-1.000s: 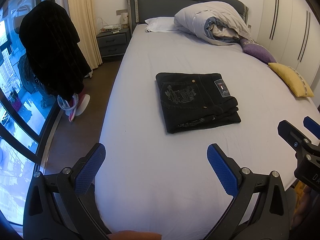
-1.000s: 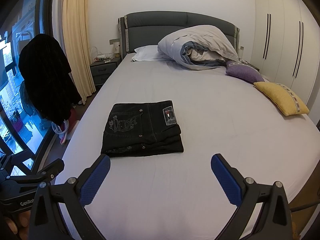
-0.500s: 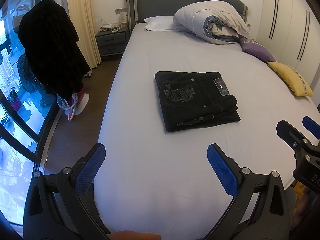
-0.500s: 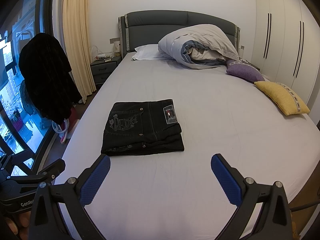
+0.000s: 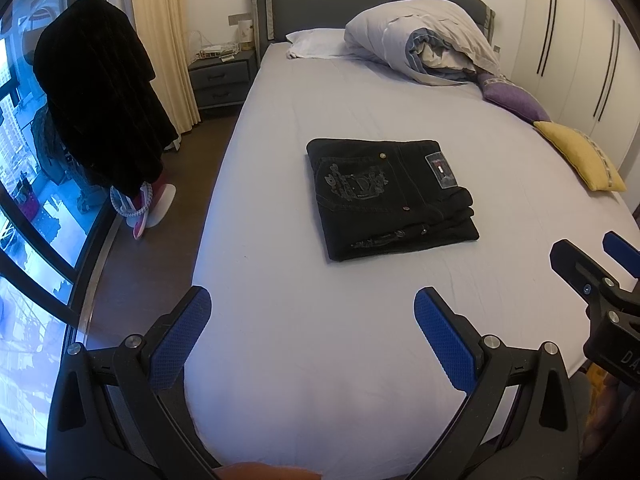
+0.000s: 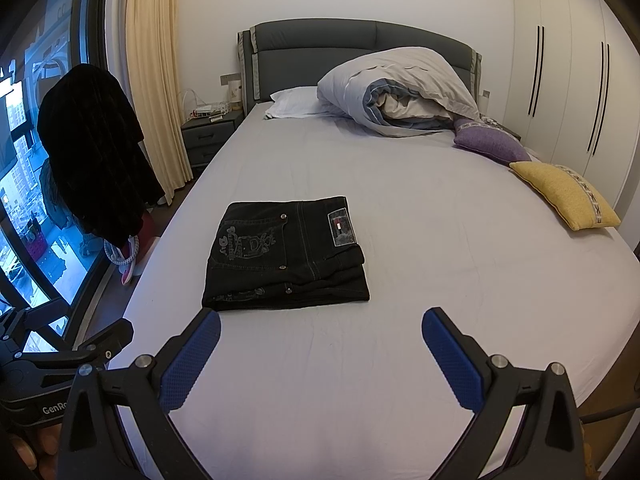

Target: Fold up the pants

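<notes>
The black pants [image 5: 390, 196] lie on the grey bed [image 5: 360, 340] sheet as a compact, squared stack, several layers thick, with the embroidered back pocket and the brand patch facing up; the layered edges show along the near side and the right end. In the right wrist view the same stack [image 6: 286, 258] sits a little left of centre, well clear of the rumpled duvet [image 6: 400, 92] at the headboard and of the purple cushion [image 6: 490, 142] and yellow cushion [image 6: 566, 196] on the right edge. Both tools are off the cloth: the left tool [image 5: 310, 322] hangs above the foot of the bed with its blue pads spread wide and nothing between them, and the right tool [image 6: 320, 344] is likewise released and empty, near the stack's front edge but not touching it. Judging by this, the folding itself looks finished and the step in hand is the pull-back. The next move calls for little more than checking that the edges line up, or pressing a loose layer flat.
</notes>
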Tool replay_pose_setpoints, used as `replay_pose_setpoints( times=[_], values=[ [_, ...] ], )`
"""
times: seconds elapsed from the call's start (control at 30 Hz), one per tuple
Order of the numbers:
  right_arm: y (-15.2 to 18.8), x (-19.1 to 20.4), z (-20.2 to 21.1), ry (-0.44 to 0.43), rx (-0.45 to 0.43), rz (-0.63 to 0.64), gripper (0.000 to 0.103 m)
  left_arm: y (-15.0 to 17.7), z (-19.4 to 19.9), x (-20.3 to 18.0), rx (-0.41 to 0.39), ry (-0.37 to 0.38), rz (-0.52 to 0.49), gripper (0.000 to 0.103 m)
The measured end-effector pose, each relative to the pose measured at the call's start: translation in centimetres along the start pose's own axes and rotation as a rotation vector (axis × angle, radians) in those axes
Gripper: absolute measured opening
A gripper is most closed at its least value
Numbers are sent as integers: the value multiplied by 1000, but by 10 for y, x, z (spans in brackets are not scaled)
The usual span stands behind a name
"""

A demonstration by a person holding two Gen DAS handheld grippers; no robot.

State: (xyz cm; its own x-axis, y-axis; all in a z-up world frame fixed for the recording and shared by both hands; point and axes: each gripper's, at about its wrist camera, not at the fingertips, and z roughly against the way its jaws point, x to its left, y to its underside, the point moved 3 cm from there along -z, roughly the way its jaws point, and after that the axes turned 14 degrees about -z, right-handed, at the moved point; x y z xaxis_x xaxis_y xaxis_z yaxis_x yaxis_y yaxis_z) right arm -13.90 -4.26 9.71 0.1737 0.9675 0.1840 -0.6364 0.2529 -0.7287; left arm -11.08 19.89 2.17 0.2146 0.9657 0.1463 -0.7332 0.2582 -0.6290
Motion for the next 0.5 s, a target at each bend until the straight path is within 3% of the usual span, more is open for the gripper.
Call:
replay_pose_setpoints(
  times=[0.5],
  values=[
    [1,0,2,-1,5,-1,103,-3,-6,11,9,15,7,103]
  ],
)
